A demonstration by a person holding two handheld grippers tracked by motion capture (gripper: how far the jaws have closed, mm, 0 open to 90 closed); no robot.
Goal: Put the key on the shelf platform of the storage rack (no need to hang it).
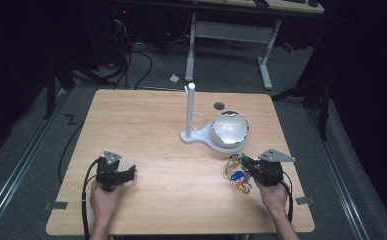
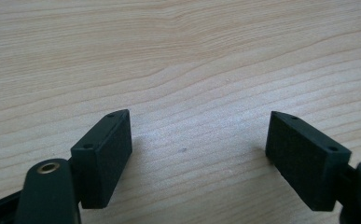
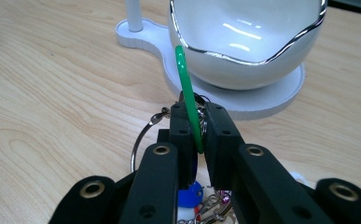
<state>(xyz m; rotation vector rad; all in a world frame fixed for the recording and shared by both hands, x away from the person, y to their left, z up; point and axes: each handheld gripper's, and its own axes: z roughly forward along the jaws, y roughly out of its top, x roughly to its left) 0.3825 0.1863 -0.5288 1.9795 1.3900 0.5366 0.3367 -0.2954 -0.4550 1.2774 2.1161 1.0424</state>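
Your right tool (image 3: 197,133) pinches the thin green tag (image 3: 185,79); its keys (image 3: 194,198) dangle loose, so grip firmly. Left tool (image 2: 199,154) gapes empty.

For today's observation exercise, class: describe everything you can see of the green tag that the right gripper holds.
The green tag is a thin, flat, glossy piece, plastic by its look, seen edge-on in the right gripper view. It stands nearly upright, leaning slightly, its lower end clamped between the shut jaws of the right gripper. Its rounded top rises in front of the white bowl; whether they touch cannot be told. Metal key rings and a blue tag hang below it.
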